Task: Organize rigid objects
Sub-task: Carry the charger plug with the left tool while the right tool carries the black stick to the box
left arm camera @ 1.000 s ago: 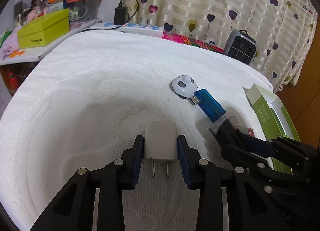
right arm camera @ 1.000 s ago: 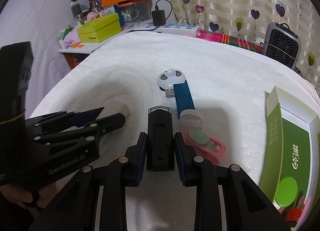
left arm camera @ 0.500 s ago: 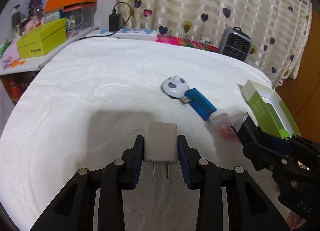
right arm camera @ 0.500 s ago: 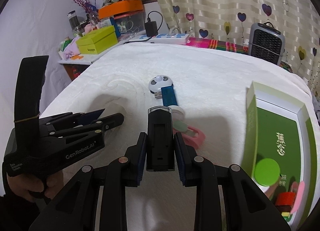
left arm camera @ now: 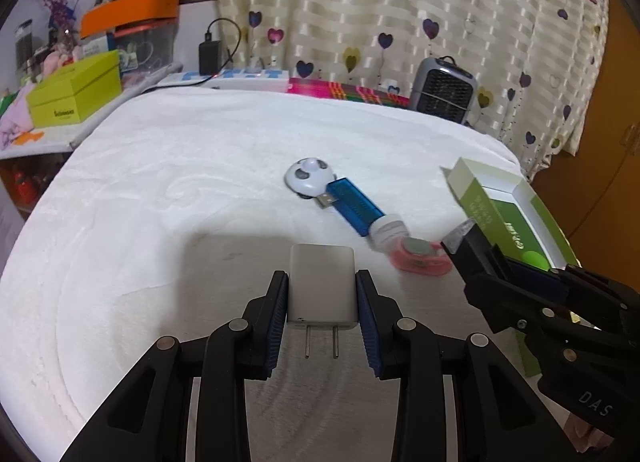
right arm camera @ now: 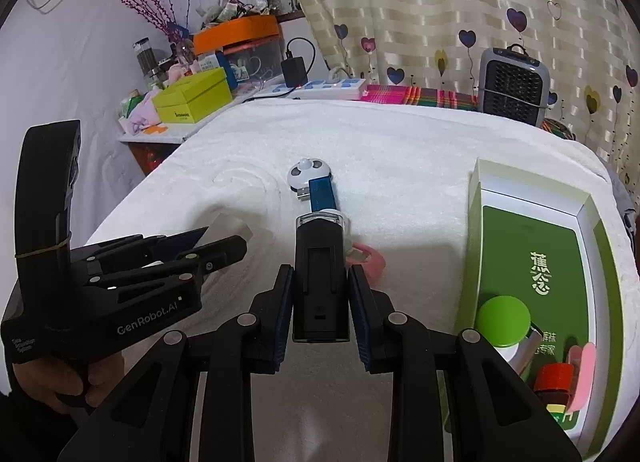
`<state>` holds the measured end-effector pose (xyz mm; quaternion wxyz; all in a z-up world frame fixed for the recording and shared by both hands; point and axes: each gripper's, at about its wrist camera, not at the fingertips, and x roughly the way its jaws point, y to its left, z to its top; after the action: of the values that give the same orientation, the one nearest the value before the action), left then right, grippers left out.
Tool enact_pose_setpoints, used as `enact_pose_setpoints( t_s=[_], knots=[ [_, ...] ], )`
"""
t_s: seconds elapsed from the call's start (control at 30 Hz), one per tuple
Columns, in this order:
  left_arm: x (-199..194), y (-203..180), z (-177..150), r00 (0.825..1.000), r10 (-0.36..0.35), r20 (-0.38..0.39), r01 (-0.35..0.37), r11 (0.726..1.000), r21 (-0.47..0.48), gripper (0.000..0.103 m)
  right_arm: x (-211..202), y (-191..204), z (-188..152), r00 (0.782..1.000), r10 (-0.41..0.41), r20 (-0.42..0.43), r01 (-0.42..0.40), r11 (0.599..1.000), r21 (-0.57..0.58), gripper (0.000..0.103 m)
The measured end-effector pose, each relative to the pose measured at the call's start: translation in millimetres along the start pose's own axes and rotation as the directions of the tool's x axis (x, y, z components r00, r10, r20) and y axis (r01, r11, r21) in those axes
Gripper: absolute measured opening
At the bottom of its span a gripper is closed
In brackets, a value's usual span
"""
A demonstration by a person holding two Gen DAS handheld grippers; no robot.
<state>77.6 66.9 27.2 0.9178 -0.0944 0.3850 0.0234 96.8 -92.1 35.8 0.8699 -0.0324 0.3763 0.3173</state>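
Observation:
My left gripper (left arm camera: 322, 294) is shut on a white plug adapter (left arm camera: 322, 286), prongs pointing back at the camera, held above the white blanket (left arm camera: 180, 182). My right gripper (right arm camera: 320, 290) is shut on a black rectangular device (right arm camera: 320, 274) with a clear tip. On the blanket ahead lie a panda-shaped white gadget (left arm camera: 309, 177), a blue USB stick (left arm camera: 354, 208), a small white jar (left arm camera: 390, 228) and a pink object (left arm camera: 420, 258). The open green box (right arm camera: 536, 262) at the right holds a green lid (right arm camera: 505, 320) and small coloured items. Each gripper shows in the other's view, the left (right arm camera: 200, 254), the right (left arm camera: 520, 282).
A grey fan heater (right arm camera: 514, 86), a power strip (right arm camera: 328, 88) with a black charger and a striped cloth line the far edge. A side shelf at the left carries a lime box (right arm camera: 196, 100) and an orange-lidded bin (right arm camera: 240, 32). A curtain hangs behind.
Both grippers have lifted and drawn back from the blanket with their objects still held. The right gripper has swung rightward, uncovering the jar and pink object and showing more of the green box.

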Motion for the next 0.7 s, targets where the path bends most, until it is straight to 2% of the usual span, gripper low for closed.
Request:
enact_pose_setpoints(
  t_s=[0.7],
  knots=[
    [-31, -52, -2, 0.995, -0.089, 0.055, 0.084, 0.993, 0.087, 0.033, -39, -16, -9, 0.997, -0.027, 0.074, 0.025, 0.999, 0.031, 0.029]
  ],
)
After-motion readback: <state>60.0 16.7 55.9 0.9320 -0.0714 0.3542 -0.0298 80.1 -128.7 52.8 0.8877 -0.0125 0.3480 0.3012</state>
